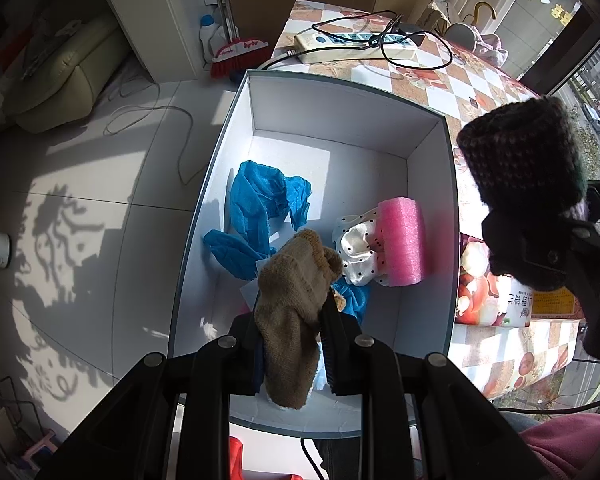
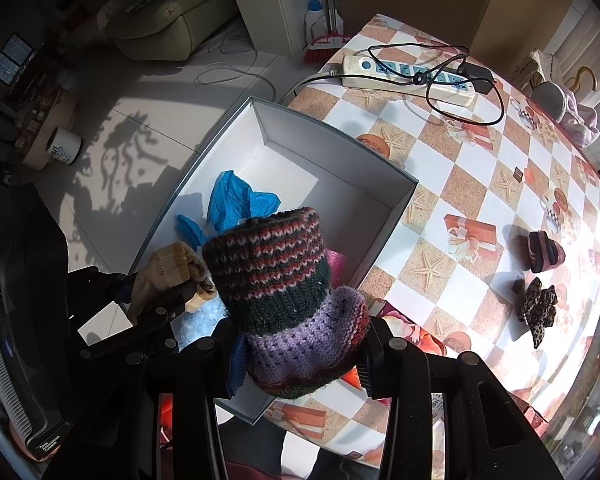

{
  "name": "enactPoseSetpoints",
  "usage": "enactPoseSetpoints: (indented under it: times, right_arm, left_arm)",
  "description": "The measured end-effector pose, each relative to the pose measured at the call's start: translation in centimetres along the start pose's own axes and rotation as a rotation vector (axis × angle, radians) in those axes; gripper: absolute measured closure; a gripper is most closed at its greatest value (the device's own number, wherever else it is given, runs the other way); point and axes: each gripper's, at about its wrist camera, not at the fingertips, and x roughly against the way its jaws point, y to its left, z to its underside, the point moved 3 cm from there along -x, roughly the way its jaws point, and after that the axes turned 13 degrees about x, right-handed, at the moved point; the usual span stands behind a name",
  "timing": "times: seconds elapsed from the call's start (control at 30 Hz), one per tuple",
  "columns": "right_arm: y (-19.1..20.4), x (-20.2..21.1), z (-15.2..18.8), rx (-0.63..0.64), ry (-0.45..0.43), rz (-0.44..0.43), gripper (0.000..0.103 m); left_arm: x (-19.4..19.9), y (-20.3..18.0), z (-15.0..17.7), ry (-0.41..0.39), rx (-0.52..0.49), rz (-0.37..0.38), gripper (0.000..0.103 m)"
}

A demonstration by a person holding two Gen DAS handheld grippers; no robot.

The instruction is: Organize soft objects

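So you're midway: blue shoe covers (image 1: 260,208) and pink foam (image 1: 404,240) lie in the box (image 1: 348,104). Your left gripper (image 1: 292,344) pinches a tan glove (image 1: 296,300), your right gripper (image 2: 300,364) a striped knit sleeve (image 2: 276,272); a slipper (image 2: 540,256) and leopard scrunchie (image 2: 538,308) wait on the counter (image 2: 440,160).

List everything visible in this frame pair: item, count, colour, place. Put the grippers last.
box: 1, white inside, table edge
tan knit glove: 1, in left gripper, over box
striped knit piece: 1, purple, green and red, in right gripper
blue covers: crumpled, count unclear, in box
pink foam: 1, in box
dotted white cloth: 1, in box beside foam
power strip: 1, cream, far table
dark striped item: 1, table
leopard scrunchie: 1, table
left gripper: shut on glove
right gripper: shut on knit
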Motion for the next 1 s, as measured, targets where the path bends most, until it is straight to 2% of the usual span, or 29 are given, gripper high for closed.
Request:
enactPoseSetpoints:
  times: [0.37,0.4,0.47,0.53,0.57,0.67,0.73,0.8,0.87,0.9,1.0]
  right_arm:
    - [0.1,-0.2,0.2,0.001,0.005,0.002,0.059]
    - [0.1,-0.2,0.2,0.0,0.004,0.002,0.059]
    - [0.1,-0.2,0.2,-0.001,0.002,0.003,0.059]
    - [0.0,-0.2,0.1,-0.002,-0.002,0.0,0.059]
    - [0.0,-0.1,0.1,-0.003,-0.006,0.0,0.058]
    - [-0.4,0.0,-0.2,-0.01,-0.006,-0.005,0.052]
    - [-0.6,0.1,-0.3,-0.023,-0.008,-0.009,0.041]
    - [-0.9,0.6,-0.4,-0.034,-0.025,0.008,0.023]
    - [-1.2,0.9,-0.4,-0.036,-0.035,0.022,0.019]
    - [-1.3,1.0,-0.4,-0.036,-0.034,0.024,0.019]
    - [-1.8,1.2,-0.2,-0.045,-0.022,0.037,0.019]
  left_arm:
    - [-0.1,-0.1,0.0,-0.004,-0.003,-0.004,0.077]
    - [-0.1,-0.1,0.1,-0.007,-0.002,-0.004,0.074]
    - [0.0,0.0,0.4,-0.016,-0.002,-0.009,0.057]
    - [0.2,0.1,0.4,-0.035,0.002,-0.008,0.025]
    - [0.4,0.2,0.6,-0.041,0.004,-0.002,0.02]
    - [0.3,0.2,0.7,-0.012,-0.006,-0.008,0.019]
    - [0.0,0.0,0.5,-0.002,-0.018,-0.036,0.018]
    - [0.2,0.1,0.6,-0.018,-0.022,-0.041,0.015]
    - [0.7,0.2,0.6,-0.035,-0.023,-0.045,0.007]
    - [1.0,0.2,0.5,-0.044,-0.026,-0.058,0.0]
    - [2.1,0.3,0.3,-0.081,-0.031,-0.051,0.0]
